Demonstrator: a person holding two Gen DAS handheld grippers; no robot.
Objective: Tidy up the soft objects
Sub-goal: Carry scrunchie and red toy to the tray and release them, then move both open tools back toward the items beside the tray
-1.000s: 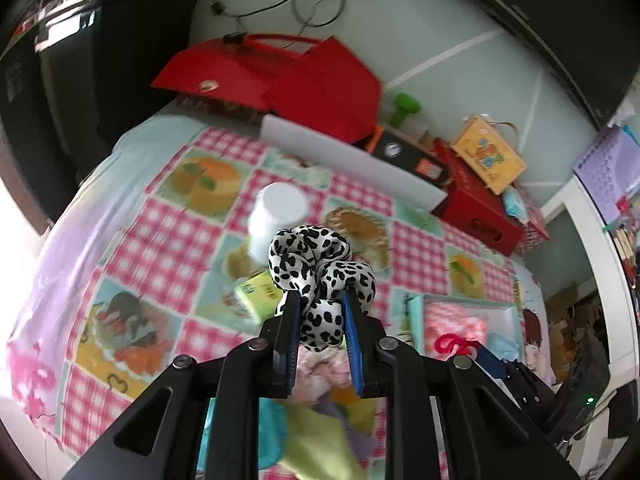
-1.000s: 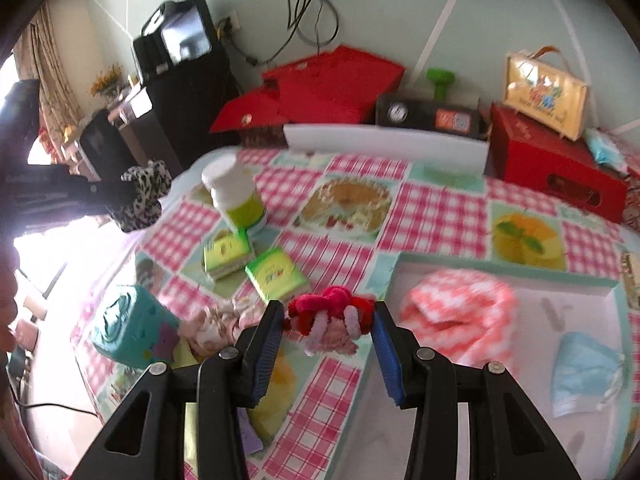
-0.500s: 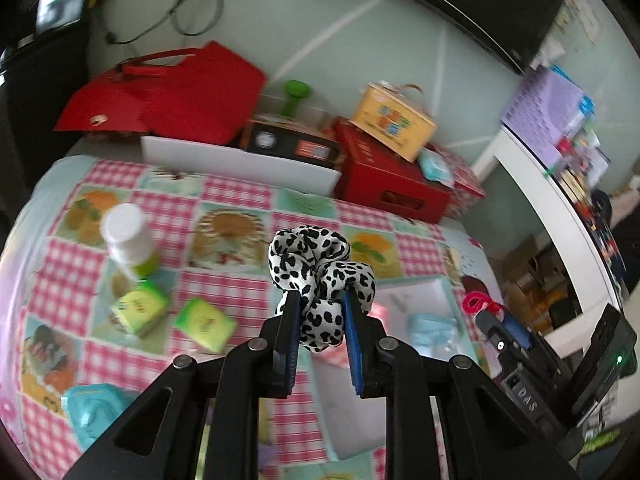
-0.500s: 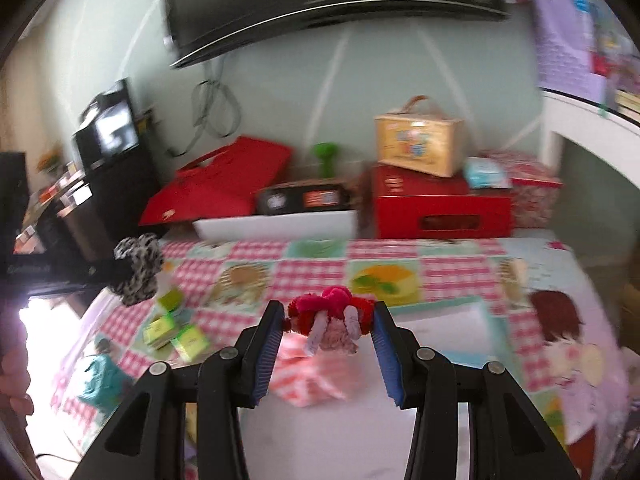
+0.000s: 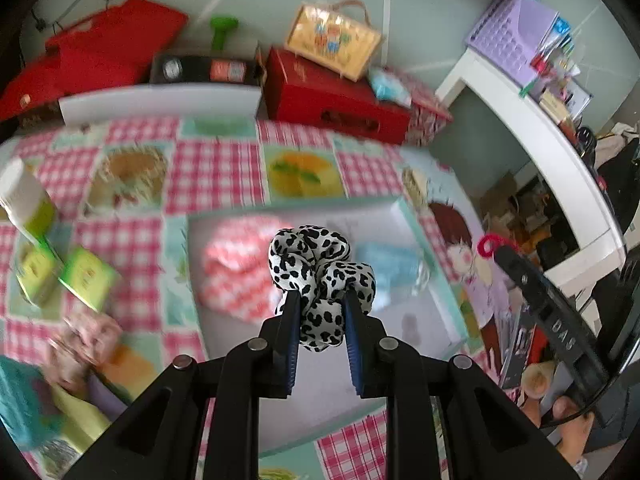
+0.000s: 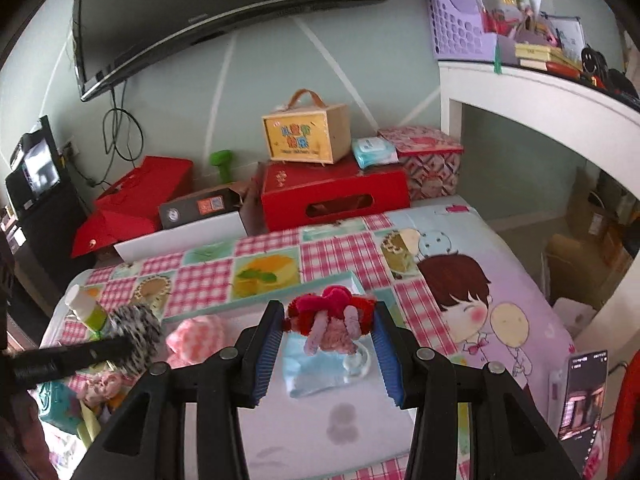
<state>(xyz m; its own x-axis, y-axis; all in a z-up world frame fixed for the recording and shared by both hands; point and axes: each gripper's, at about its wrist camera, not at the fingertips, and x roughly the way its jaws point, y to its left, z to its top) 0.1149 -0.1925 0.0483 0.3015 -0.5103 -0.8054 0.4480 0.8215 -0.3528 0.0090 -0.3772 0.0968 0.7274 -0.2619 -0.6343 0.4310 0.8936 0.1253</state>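
Note:
My left gripper [image 5: 320, 304] is shut on a black-and-white spotted scrunchie [image 5: 320, 264] and holds it above a shallow white tray with a teal rim [image 5: 436, 264]. My right gripper [image 6: 330, 312] is shut on a red and pink hair tie with a bow [image 6: 330, 314], above the same tray [image 6: 352, 432]. In the tray lie a pink checked cloth [image 5: 236, 264] and a light blue face mask [image 5: 392, 264]; both also show in the right wrist view, the cloth [image 6: 196, 334] and the mask [image 6: 316, 376]. The spotted scrunchie appears at the left there [image 6: 138, 336].
Left of the tray on the checked tablecloth are two green boxes [image 5: 86, 276], a white-capped bottle [image 5: 26, 204], a teal object [image 5: 16, 404] and a pinkish soft thing [image 5: 86, 336]. Red boxes [image 6: 332, 196] and a yellow case [image 6: 306, 136] stand behind. A phone [image 6: 582, 392] lies at the right.
Both grippers have swung right, from the cluttered left side of the table to above the tray, each still holding its hair tie.

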